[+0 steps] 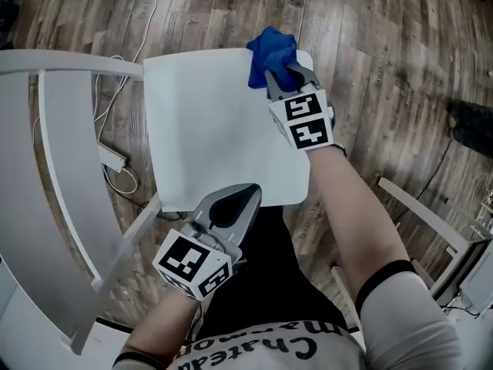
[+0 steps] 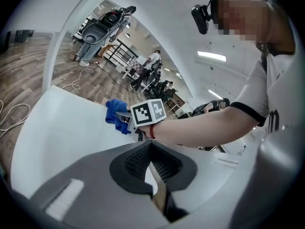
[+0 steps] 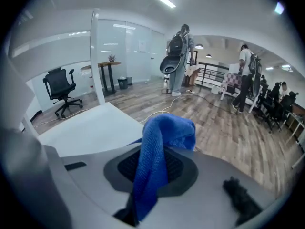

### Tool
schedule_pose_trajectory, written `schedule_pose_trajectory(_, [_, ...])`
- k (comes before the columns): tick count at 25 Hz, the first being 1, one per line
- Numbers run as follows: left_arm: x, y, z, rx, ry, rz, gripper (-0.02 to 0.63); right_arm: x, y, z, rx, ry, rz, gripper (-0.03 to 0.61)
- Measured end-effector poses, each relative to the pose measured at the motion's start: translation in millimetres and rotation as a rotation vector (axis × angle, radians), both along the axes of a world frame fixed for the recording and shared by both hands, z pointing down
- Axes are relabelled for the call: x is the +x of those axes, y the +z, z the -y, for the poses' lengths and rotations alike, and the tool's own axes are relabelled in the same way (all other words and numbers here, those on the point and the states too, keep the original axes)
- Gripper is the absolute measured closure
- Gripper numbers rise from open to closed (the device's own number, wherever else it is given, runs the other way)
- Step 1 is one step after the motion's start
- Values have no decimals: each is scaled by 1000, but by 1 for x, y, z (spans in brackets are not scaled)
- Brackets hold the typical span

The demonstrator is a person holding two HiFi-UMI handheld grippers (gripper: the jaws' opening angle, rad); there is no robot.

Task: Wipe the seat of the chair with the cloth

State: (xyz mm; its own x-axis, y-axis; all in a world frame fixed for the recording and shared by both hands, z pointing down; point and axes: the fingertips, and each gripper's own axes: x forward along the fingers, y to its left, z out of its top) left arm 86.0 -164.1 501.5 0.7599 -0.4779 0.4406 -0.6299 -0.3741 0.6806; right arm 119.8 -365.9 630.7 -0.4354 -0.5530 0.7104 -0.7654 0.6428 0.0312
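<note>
Blue cloth (image 1: 271,52), one, in right tool (image 1: 277,75) of two, at one white seat (image 1: 208,129)

Mostly bare seat (image 1: 216,122), cloth (image 1: 271,52) at far right corner, white rail (image 1: 69,63) flanking left

Shows a white, roughly square seat (image 1: 216,122), flat and smooth, in the middle of the head view. Carries a bunched blue cloth (image 1: 271,52) at its far right corner; cannot tell whether touching the surface or just above it. Stands over a floor (image 1: 385,52) of grey-brown wood planks that spreads on the far, left and right sides. Bears, on the planks just left of the seat, a white power strip (image 1: 112,158) lying flat. Bears also a thin white cable (image 1: 131,182), looped near the strip and trailing off toward the far side. Holds a dark object (image 1: 470,122) well apart at the right edge, too cut off to identify.
</note>
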Motion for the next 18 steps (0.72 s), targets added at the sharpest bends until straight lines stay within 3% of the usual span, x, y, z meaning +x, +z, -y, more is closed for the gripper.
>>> schedule_pose_trajectory(6, [21, 9, -13, -25, 26, -6, 607, 69, 0, -2, -4, 155, -12, 517])
schedule_pose_trajectory(11, [27, -5, -10, 3, -4, -20, 607, 97, -10, -6, -39, 142, -99, 515])
schedule_pose_trajectory(14, [17, -10, -10, 31, -30, -7, 607, 67, -41, -24, -31, -6, 37, 515])
schedule_pose_trajectory(18, [-13, -10, -16, 32, -123, 37, 607, -26, -62, -84, -128, -313, 233, 515])
